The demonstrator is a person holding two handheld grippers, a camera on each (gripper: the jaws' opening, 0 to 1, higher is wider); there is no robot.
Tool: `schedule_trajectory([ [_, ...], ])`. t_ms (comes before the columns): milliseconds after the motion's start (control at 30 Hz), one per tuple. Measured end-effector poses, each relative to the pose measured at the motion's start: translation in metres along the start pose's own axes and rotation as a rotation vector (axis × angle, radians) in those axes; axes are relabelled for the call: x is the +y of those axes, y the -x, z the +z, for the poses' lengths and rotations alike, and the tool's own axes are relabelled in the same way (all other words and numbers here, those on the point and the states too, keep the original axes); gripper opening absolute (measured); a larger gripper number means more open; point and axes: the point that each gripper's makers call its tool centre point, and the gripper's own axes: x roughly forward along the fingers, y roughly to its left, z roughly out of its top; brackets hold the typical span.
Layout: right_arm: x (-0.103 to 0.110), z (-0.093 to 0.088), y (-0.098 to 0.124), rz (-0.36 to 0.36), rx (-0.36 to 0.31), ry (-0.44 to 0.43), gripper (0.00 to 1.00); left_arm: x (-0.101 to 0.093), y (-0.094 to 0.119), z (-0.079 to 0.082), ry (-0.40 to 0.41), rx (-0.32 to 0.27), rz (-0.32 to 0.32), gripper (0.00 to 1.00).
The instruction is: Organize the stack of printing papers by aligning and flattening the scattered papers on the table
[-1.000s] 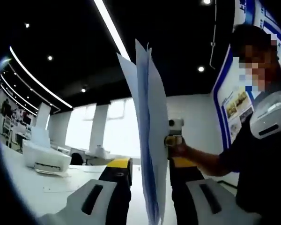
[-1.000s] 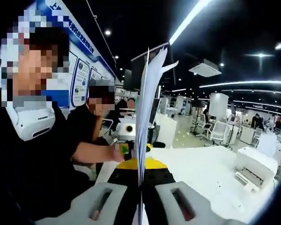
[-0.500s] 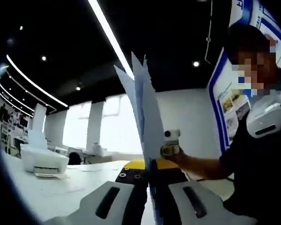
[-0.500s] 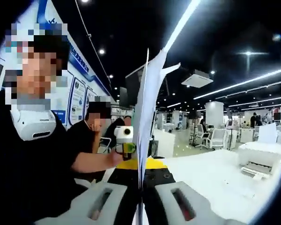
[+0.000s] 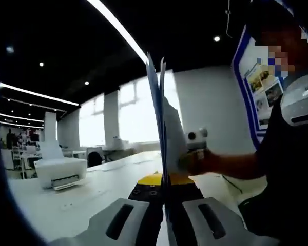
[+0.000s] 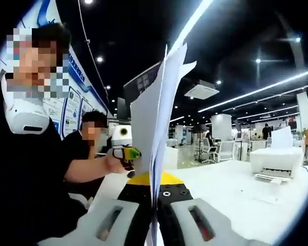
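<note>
A stack of white printing papers (image 5: 161, 118) stands on edge, held up off the white table (image 5: 87, 200). My left gripper (image 5: 164, 188) is shut on one end of the stack, its jaws pressed against the sheets. My right gripper (image 6: 155, 190) is shut on the other end of the same papers (image 6: 156, 113), whose top corners fan apart a little. In the left gripper view the right gripper (image 5: 196, 146) shows behind the sheets in a person's hand. In the right gripper view the left gripper (image 6: 124, 149) shows beside the stack, also hand-held.
A white printer (image 5: 60, 171) sits on the table (image 6: 236, 195) away from the papers, also seen as the printer (image 6: 274, 163). The person holding the grippers (image 6: 25, 169) stands close. Another person (image 6: 87, 148) sits behind. Office desks and chairs lie beyond.
The left gripper's jaws, wide apart around the stack a second ago, have shut on it. Both views have tilted and shifted with the hands. The right gripper stays shut on the papers.
</note>
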Motion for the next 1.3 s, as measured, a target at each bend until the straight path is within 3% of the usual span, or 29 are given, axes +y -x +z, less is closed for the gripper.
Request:
schedule_trajectory([
  [167,0.000,-0.009,-0.001,-0.006,0.035,0.005,0.00,0.014,0.005,-0.010,-0.001,0.006,-0.009,0.07],
  [200,-0.001,-0.014,-0.001,-0.020,0.055,0.008,0.01,0.018,0.006,-0.013,-0.005,0.009,0.001,0.17],
  [233,-0.002,-0.016,-0.002,-0.025,0.059,-0.003,0.13,0.022,0.006,-0.015,-0.010,0.013,0.011,0.26],
  [267,-0.002,-0.018,-0.002,-0.029,0.066,-0.026,0.17,0.022,0.007,-0.019,0.026,0.023,0.002,0.28],
  [467,-0.005,-0.019,0.000,-0.038,0.073,-0.019,0.03,0.030,0.010,-0.025,0.036,0.026,-0.004,0.20],
  [500,-0.006,-0.018,0.000,-0.038,0.076,-0.018,0.00,0.031,0.009,-0.025,0.030,0.025,-0.003,0.17],
  [533,-0.005,-0.019,0.000,-0.031,0.079,-0.022,0.00,0.031,0.009,-0.025,0.020,0.028,-0.005,0.07],
  [567,-0.006,-0.018,-0.001,-0.027,0.081,-0.027,0.00,0.028,0.008,-0.026,0.001,0.035,-0.027,0.06],
  [667,-0.005,-0.017,-0.001,-0.023,0.078,-0.052,0.00,0.031,0.008,-0.023,-0.017,0.032,0.001,0.05],
  [767,-0.002,-0.012,-0.002,-0.011,0.058,-0.049,0.00,0.032,0.009,-0.018,0.003,0.017,-0.003,0.05],
  [1100,0.004,-0.003,-0.004,0.014,0.064,-0.051,0.00,0.025,0.012,-0.010,0.043,-0.012,-0.029,0.06],
  [1133,0.001,-0.007,-0.003,-0.009,0.076,-0.038,0.03,0.026,0.012,-0.015,0.049,-0.006,-0.022,0.08],
  [1167,-0.003,-0.010,-0.004,-0.024,0.080,-0.046,0.16,0.032,0.011,-0.019,0.063,-0.001,0.010,0.23],
  [1200,-0.006,-0.013,-0.004,-0.041,0.077,-0.071,0.26,0.032,0.011,-0.023,0.095,-0.001,0.020,0.31],
  [1233,-0.005,-0.016,-0.002,-0.028,0.080,-0.080,0.22,0.026,0.010,-0.029,0.119,0.020,-0.020,0.31],
  [1300,-0.006,-0.016,0.000,-0.028,0.072,-0.080,0.16,0.024,0.006,-0.032,0.097,0.019,-0.018,0.27],
])
